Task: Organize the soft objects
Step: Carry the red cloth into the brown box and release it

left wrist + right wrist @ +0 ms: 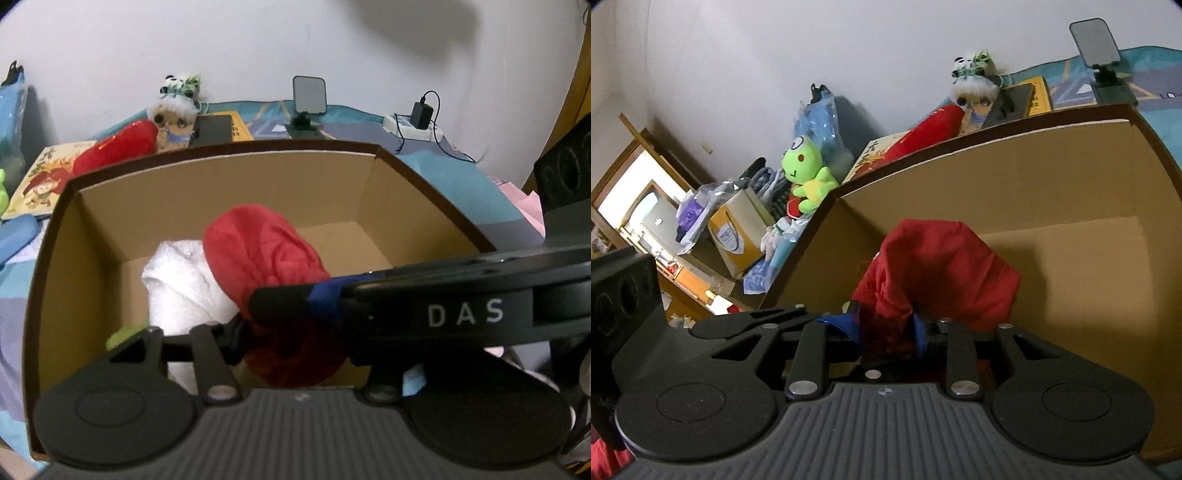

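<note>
Left wrist view: the red cloth bundle (266, 254) sits inside the cardboard box (221, 177), leaning on a white towel (181, 284) toward the box's near-left corner; the left gripper (236, 321) has its jaws apart around the bundle's lower fold, pads apparently loose. Right wrist view: the right gripper (886, 325) has its blue-taped fingers (846, 321) flanking the red cloth (938, 273), slightly parted; whether they pinch it is unclear. It looks light, limp and crushable; best taken at a bunched fold.
</note>
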A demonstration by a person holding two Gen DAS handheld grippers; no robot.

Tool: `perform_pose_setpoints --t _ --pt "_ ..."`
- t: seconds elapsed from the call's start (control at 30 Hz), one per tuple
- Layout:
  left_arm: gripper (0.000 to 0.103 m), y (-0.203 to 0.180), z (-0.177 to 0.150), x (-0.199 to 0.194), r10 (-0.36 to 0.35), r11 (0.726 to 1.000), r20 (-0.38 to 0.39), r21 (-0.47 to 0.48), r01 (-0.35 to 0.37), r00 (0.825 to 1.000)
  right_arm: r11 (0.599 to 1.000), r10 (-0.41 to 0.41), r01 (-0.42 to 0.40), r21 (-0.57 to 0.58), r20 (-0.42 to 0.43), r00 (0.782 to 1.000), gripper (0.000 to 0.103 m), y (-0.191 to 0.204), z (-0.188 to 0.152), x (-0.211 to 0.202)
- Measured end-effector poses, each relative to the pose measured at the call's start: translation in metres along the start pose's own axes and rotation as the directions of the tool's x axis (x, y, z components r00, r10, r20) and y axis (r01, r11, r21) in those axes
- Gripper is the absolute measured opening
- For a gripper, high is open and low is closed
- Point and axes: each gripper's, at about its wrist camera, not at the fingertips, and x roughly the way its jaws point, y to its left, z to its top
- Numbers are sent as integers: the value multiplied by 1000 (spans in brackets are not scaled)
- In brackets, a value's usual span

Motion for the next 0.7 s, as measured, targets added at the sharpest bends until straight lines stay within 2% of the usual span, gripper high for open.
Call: perform_pose_setpoints --t 0.1,0.37,0.53,0.7 --pt "54 3 1 1 -8 1000 -13 -9 8 1000 1000 -11 11 17 3 1000 12 1 -1 -1" --pt "60 -2 6 -4 -6 1000 -32 -10 6 999 996 -39 38 81 8 999 12 0 1 -5" --pt "62 2 10 -12 17 999 -48 -29 -18 999 992 -41 39 122 22 999 14 -1 0 -12" --pt "63 9 10 -34 65 997 -22 -40 -65 998 990 -16 10 140 37 999 16 1 -1 -22"
